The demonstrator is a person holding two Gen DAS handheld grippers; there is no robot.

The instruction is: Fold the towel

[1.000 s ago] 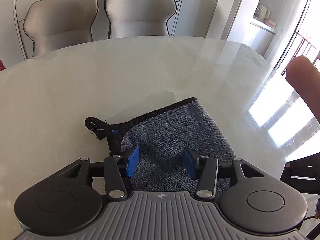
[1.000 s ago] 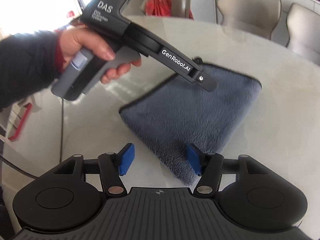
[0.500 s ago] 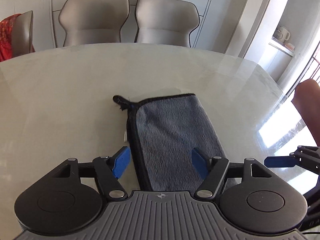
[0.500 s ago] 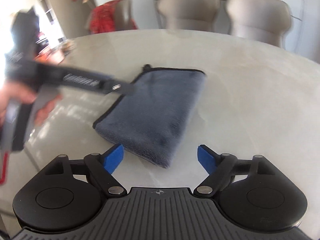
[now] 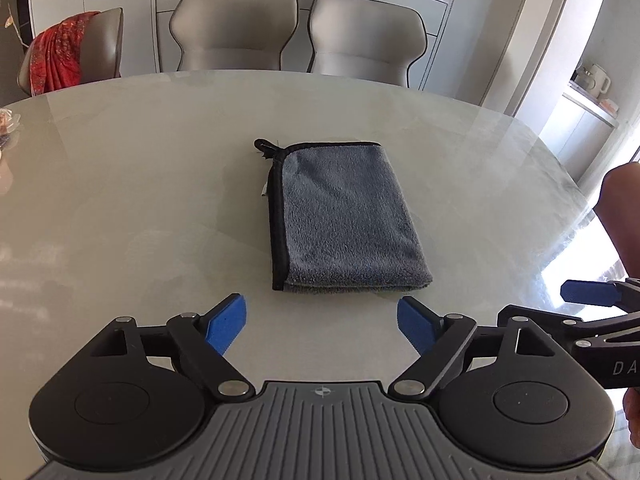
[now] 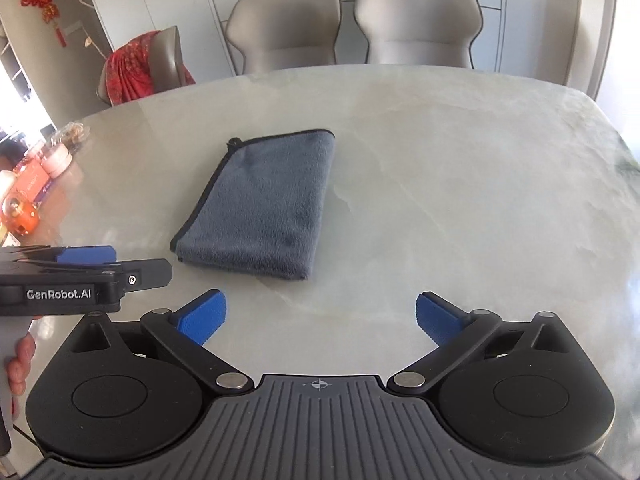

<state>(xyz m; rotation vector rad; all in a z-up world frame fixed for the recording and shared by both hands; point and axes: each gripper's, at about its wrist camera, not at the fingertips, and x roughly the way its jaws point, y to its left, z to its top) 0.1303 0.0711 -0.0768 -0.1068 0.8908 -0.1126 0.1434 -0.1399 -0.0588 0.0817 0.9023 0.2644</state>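
Note:
A grey towel (image 5: 344, 216) with black edging lies folded into a rectangle flat on the pale marble table (image 5: 140, 184). It also shows in the right wrist view (image 6: 264, 204). My left gripper (image 5: 322, 326) is open and empty, just short of the towel's near edge. My right gripper (image 6: 318, 316) is open and empty, near and to the right of the towel. The left gripper's body (image 6: 72, 280) shows at the left of the right wrist view. The right gripper's fingertip (image 5: 588, 293) shows at the right of the left wrist view.
Two beige chairs (image 5: 236, 28) stand behind the table's far edge. A chair with a red cloth (image 5: 60, 56) stands at the far left. Packages and containers (image 6: 36, 172) sit at the table's left side. A kettle (image 5: 596, 80) stands on a counter at the right.
Both grippers have drawn back from the towel and opened wider. The left gripper was over the towel and is now off it. The towel lies still and folded.

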